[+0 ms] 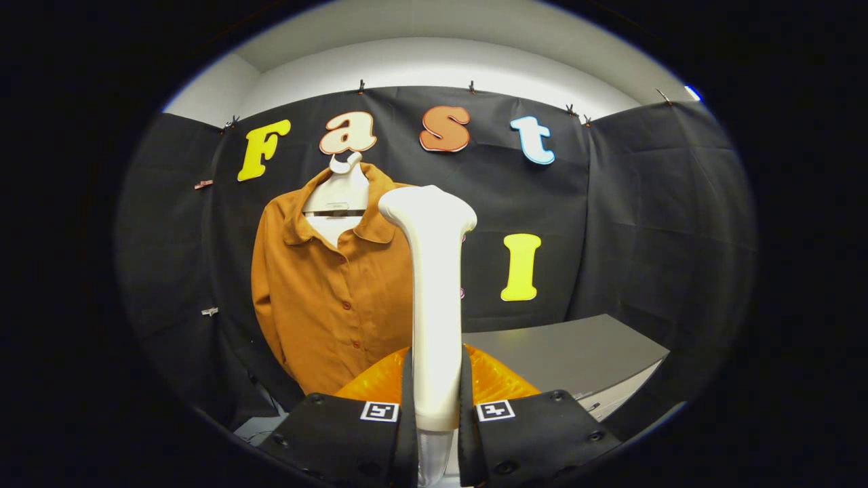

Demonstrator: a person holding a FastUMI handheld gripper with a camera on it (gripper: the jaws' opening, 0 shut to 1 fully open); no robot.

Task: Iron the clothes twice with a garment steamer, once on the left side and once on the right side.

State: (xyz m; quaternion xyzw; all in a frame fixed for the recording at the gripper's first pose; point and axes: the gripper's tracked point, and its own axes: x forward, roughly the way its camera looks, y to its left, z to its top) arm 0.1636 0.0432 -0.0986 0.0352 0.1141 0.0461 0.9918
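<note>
Although the garment steamer (434,298) is already in hand, nothing here shows that either pass over the clothes has been made, so I judge both the left-side and the right-side strokes as yet to do. The steamer stands upright between the two fingers (407,400) of the claw (435,407), its white handle rising to a broad head at the top, with an orange part of its body showing just beyond the fingers. The claw is clamped on the handle, both fingers pressing its sides, with only the handle's width between them. The orange-brown shirt (325,298) hangs buttoned on a white hanger (342,186) against the black cloth wall, farther off and to the left of the steamer; whether the head touches the fabric I cannot tell, though it looks apart from it. A grey worktop (576,352) lies to the right, beyond the fingers.
</note>
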